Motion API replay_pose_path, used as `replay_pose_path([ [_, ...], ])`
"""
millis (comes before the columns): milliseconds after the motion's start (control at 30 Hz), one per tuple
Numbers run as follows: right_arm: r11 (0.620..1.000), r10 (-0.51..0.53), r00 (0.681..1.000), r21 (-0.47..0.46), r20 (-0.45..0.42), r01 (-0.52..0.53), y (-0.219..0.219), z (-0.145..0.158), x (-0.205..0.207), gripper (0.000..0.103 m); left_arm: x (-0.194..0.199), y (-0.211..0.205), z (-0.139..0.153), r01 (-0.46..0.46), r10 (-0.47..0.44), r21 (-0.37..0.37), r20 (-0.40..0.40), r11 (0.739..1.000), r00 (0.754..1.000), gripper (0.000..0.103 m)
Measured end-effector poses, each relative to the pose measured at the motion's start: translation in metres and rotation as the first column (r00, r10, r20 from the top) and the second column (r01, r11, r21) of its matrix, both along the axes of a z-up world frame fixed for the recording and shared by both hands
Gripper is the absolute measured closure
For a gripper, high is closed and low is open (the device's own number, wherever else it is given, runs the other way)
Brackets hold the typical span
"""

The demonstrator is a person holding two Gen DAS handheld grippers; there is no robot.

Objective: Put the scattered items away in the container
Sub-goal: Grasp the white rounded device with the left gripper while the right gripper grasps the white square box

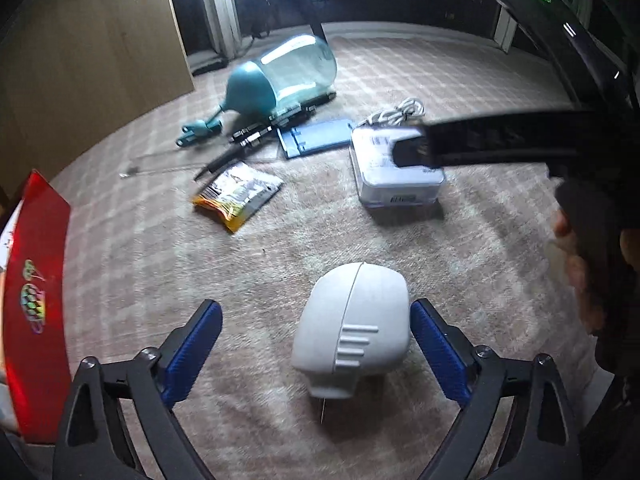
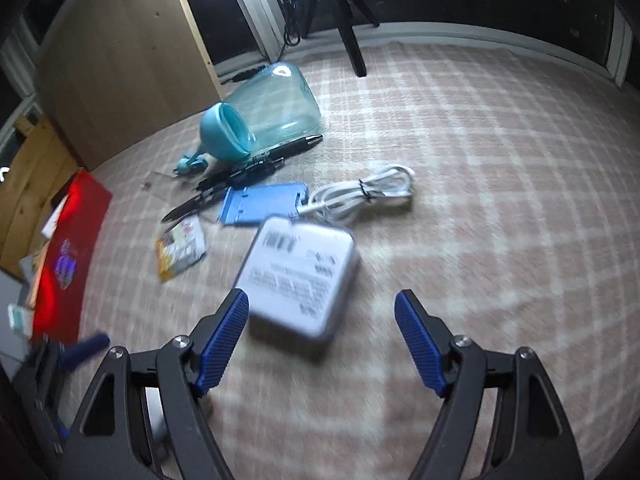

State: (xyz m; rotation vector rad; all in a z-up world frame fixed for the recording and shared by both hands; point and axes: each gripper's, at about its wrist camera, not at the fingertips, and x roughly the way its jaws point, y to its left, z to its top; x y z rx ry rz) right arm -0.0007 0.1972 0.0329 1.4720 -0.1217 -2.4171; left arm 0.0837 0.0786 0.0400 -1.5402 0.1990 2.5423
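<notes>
Blurred by motion in both views, worst at the box (image 2: 300, 280), its label print unreadable; red container (image 1: 36, 300) cut off at the left frame edge, its inside hidden, only one wall and a shiny sticker visible; carpet (image 1: 460, 260) carrying everything, its far edge meeting a dark strip, room beyond too dim to make out; thin wire-like thing left of the pens (image 2: 248, 168) too faint to name. Left gripper (image 1: 316, 344) spread wide, holding nothing; white device (image 1: 354, 330) lying on the carpet between its blue pads, just beside the right one, contact not clear; lower end of the device hard to read. Right gripper (image 2: 322, 328) also wide and unloaded; box lying tilted just ahead of the gap, nearer the left pad, whether touching cannot be told; in the left view a black finger (image 1: 416, 152) of that gripper crossing over the box top, covering part of it. Farther back: snack packet (image 1: 236, 196) left of the box; blue holder (image 1: 316, 136) behind it; coiled white cable (image 2: 368, 192) beside the holder; teal jar (image 2: 272, 112) on its side near the far edge, pens lying against it; container well apart at the carpet's left edge.
</notes>
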Motion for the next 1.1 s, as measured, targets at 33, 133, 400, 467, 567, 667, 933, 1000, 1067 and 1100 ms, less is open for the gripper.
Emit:
replay_pose_path([
  [33, 1.0, 0.004, 1.0, 0.011, 0.005, -0.004, -0.005, -0.001, -0.003, 0.028, -0.002, -0.001, -0.003, 0.0, 0.0, 0.006, 0.008, 1.0, 1.0, 0.016],
  [133, 0.999, 0.017, 1.0, 0.043, 0.02, -0.017, -0.018, -0.005, -0.01, 0.028, -0.006, -0.004, -0.008, -0.014, 0.013, 0.025, 0.019, 1.0, 1.0, 0.019],
  [400, 0.988, 0.032, 0.998, 0.152, 0.048, -0.039, -0.045, -0.015, -0.022, 0.022, -0.011, -0.008, -0.013, -0.014, 0.011, 0.076, 0.033, 0.997, 0.999, 0.023],
  [467, 0.981, 0.039, 0.998, 0.186, 0.057, -0.049, -0.05, -0.02, -0.023, 0.022, -0.012, -0.008, -0.012, -0.013, 0.01, 0.089, 0.034, 0.996, 0.999, 0.028],
  [567, 0.974, 0.052, 0.997, 0.217, 0.048, -0.061, -0.053, -0.023, -0.021, 0.021, -0.013, -0.009, -0.011, -0.008, 0.003, 0.125, 0.039, 0.992, 0.999, 0.041],
  [667, 0.984, 0.044, 0.998, 0.17, 0.037, -0.05, -0.045, -0.021, -0.019, 0.023, -0.013, -0.013, -0.01, -0.017, 0.011, 0.148, 0.043, 0.989, 0.999, 0.054],
  [933, 0.998, 0.044, 0.998, 0.051, 0.043, -0.047, -0.022, -0.015, -0.008, 0.03, -0.016, -0.035, -0.007, -0.047, 0.04, 0.173, 0.041, 0.984, 0.998, 0.055],
  [1000, 1.0, 0.029, 0.998, 0.005, 0.049, -0.029, -0.013, -0.014, -0.005, 0.031, -0.016, -0.042, -0.003, -0.061, 0.056, 0.176, 0.036, 0.982, 0.998, 0.055],
  [1067, 1.0, 0.009, 0.998, -0.026, 0.057, -0.007, -0.004, -0.012, -0.002, 0.032, -0.017, -0.049, 0.003, -0.084, 0.081, 0.172, 0.022, 0.982, 0.996, 0.055],
  [1100, 1.0, 0.003, 0.999, -0.029, 0.052, -0.002, -0.004, -0.01, -0.002, 0.032, -0.018, -0.053, 0.005, -0.09, 0.088, 0.172, 0.018, 0.981, 0.996, 0.055],
])
